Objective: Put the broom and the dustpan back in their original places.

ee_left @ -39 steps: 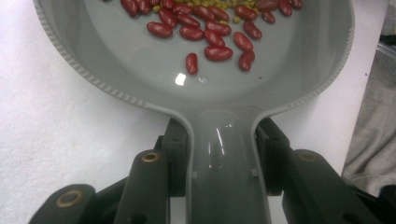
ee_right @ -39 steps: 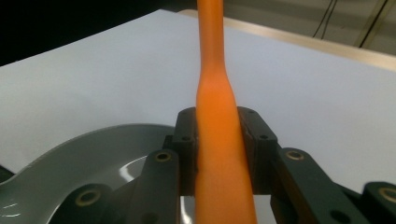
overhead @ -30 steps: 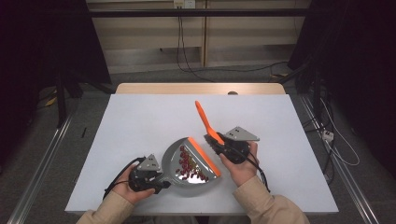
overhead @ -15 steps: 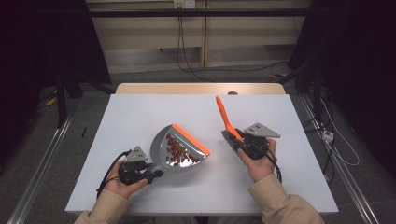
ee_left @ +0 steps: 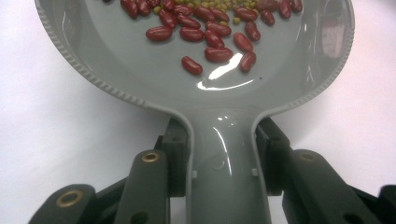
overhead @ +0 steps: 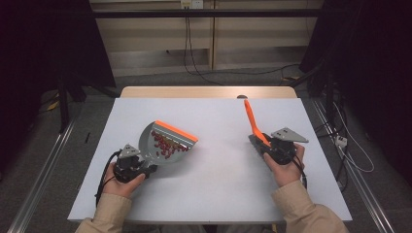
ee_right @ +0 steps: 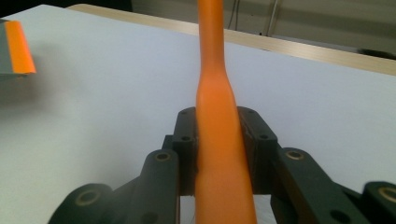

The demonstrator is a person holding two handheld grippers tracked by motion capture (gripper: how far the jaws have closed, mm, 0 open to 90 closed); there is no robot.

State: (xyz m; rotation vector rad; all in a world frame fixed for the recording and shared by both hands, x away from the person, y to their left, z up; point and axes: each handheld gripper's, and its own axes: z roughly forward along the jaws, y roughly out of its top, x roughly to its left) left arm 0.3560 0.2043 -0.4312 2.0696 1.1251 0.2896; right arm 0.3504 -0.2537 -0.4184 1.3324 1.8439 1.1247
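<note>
High view, left: left gripper (overhead: pixel 145 171) at the tabletop (overhead: pixel 218 194) near edge, fingers (ee_left: pixel 177 154) clenched on the handle of a grey dustpan (overhead: pixel 163 145)
Dustpan: orange lip, pan toward the tabletop centre, just beside the gripper
Beans (ee_left: pixel 205 28): red and small yellow, loose inside the pan
Right: right gripper (overhead: pixel 260 145) well apart from the pan, fingers (ee_right: pixel 254 135) grasping an orange brush (overhead: pixel 252 121) by its handle, which points away from the person
</note>
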